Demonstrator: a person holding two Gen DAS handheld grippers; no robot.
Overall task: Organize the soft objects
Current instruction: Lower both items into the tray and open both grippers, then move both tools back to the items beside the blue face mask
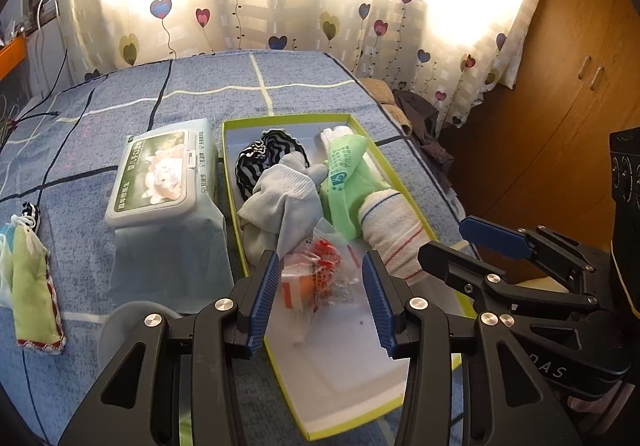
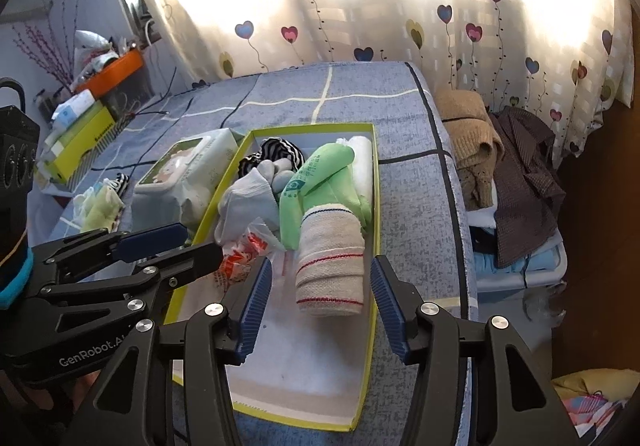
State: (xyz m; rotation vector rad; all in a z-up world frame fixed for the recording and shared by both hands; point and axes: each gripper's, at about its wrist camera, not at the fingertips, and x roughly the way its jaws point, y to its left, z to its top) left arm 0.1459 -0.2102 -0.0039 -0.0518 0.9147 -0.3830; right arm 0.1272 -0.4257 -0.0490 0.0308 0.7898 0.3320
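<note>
Surface: blue checked bedspread (image 1: 200, 94) on a bed, with a heart-print curtain (image 1: 360, 18) glowing behind it.
Landmark: shallow box with a yellow-green rim (image 2: 372, 182), lying open on the bedspread.
Inside the box, far end: black-and-white striped fabric (image 1: 272, 150) and a white folded cloth (image 2: 362, 162).
Inside the box, middle: grey socks (image 1: 284, 198) beside green socks with printed lettering (image 2: 320, 182).
Inside the box, nearer: rolled white sock with red and blue stripes (image 2: 330, 266), touching the green socks; a crinkled clear packet with red print (image 1: 320, 270) lies to its left.
Left of the box: wet-wipes pack (image 1: 160, 178), just beside the box wall.
Further left of the box: small green cloth with red trim (image 1: 32, 286), well apart from it.
Left gripper (image 1: 320, 294): jaws spread, holding nothing, poised over the red-print packet.
Right gripper (image 2: 320, 294): jaws spread, empty, bracketing the rolled striped sock without touching it.
Only in the right wrist view: orange tray (image 2: 120, 68) and yellow-green carton (image 2: 76, 142) beyond the wipes; tan knit (image 2: 468, 130) and dark shirt (image 2: 524, 174) piled right of the box, off the bed.
Only in the left wrist view: wooden cabinet doors (image 1: 580, 78) to the right of the box.
</note>
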